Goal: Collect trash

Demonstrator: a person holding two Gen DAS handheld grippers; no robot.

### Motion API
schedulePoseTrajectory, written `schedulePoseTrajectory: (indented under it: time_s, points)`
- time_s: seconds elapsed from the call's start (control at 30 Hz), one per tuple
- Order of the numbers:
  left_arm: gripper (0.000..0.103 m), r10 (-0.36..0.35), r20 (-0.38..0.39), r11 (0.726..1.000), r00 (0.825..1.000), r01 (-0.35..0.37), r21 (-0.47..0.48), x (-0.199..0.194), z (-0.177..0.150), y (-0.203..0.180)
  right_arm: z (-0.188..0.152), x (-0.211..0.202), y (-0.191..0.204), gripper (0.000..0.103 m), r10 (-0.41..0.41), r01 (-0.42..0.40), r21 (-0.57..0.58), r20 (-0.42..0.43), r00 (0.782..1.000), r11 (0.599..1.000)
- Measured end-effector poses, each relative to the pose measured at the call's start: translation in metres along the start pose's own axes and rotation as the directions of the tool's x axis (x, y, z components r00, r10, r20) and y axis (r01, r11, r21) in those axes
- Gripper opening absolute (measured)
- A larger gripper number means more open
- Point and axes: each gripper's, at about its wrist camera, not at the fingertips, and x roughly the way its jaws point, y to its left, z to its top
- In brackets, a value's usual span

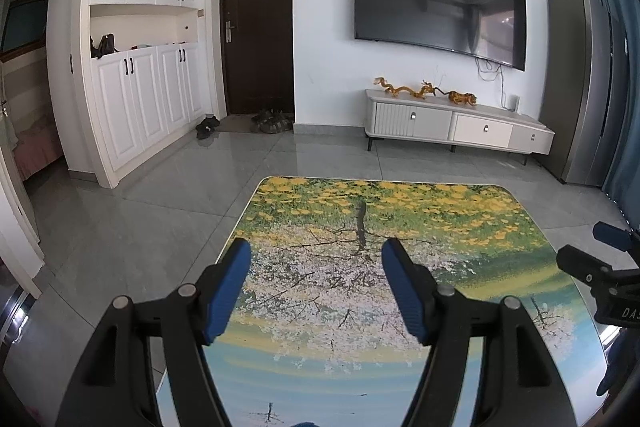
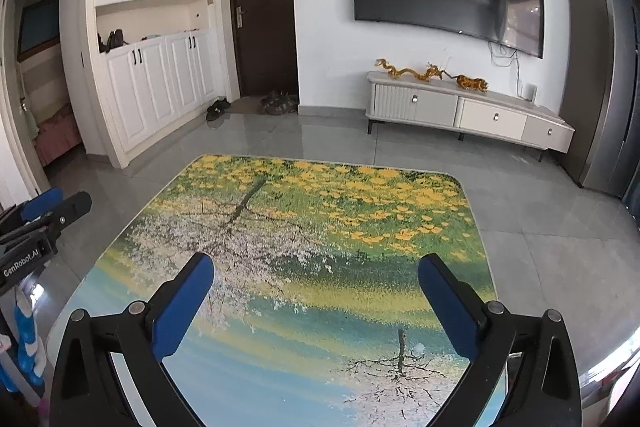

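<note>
My desk (image 2: 280,347), covered in a yellow-flower and blossom-tree print, lay under me; I saw no trash on it.

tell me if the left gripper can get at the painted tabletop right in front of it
Probably yes. The left gripper hangs open and empty over the tabletop, with nothing between its blue pads and the surface. The right gripper is off to the side, not in its way.
</note>
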Motion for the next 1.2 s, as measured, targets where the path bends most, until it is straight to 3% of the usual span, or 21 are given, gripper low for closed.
schedulePoseTrajectory:
  time_s: [0.5,0.57,1.2]
  points:
    - [0.067,-0.023,0.031,0.998,0.999,0.021,0.062,-0.022,-0.003,-0.037,-0.016,-0.022,-0.023,0.103,-0.086,0.083,0.048,0.051,0.995,0.995]
    - [0.071,-0.026,0.040,0.997,0.999,0.023,0.068,-0.026,-0.003,-0.041,-0.017,-0.025,-0.026,0.103,-0.092,0.089,0.050,0.060,0.994,0.995]
    - [0.074,-0.071,0.061,0.996,0.996,0.068,0.052,-0.040,-0.010,-0.058,-0.026,-0.056,-0.043,0.103,-0.147,0.140,0.073,0.111,0.983,0.987]
